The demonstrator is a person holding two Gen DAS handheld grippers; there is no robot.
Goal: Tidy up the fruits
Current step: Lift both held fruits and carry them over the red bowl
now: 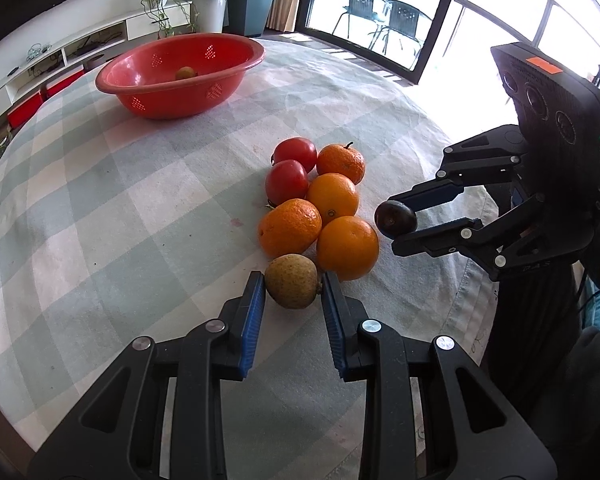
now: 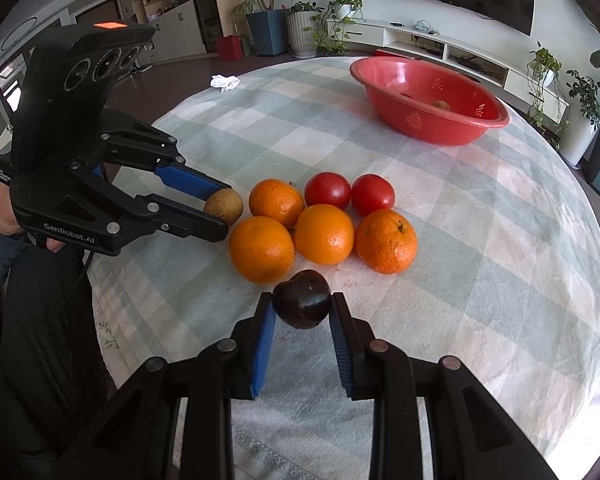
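- My left gripper (image 1: 293,286) is clamped on a small brownish-green fruit (image 1: 292,280) at the near end of the fruit cluster; both blue pads press its sides.
- My right gripper (image 2: 302,304) is clamped on a dark plum (image 2: 302,298), just near of the oranges; from the left wrist view it appears lifted a little off the cloth, though I cannot be sure.
- Whether the brownish fruit is already clear of the table (image 1: 140,200) I cannot tell; it sits low, touching or nearly touching the nearest orange (image 1: 347,247).
- The red bowl (image 1: 140,92) stands at the far side of the table, well apart from the cluster. One small yellowish fruit (image 1: 186,73) lies in it; the right wrist view hints at something darker beside that fruit, but I cannot make it out.
- Left on the cloth: four oranges in a tight bunch, and two tomatoes (image 1: 290,170) at the far end of it, touching the oranges.
- My judgement: the job is in its early part. At least one piece is in the bowl, two are in my jaws, six wait.
- Next, I reckon, both held fruits need carrying across to the bowl, without nudging the oranges, which could roll.
- A crumpled white cloth (image 2: 225,81) lies at the far left edge, out of the way.
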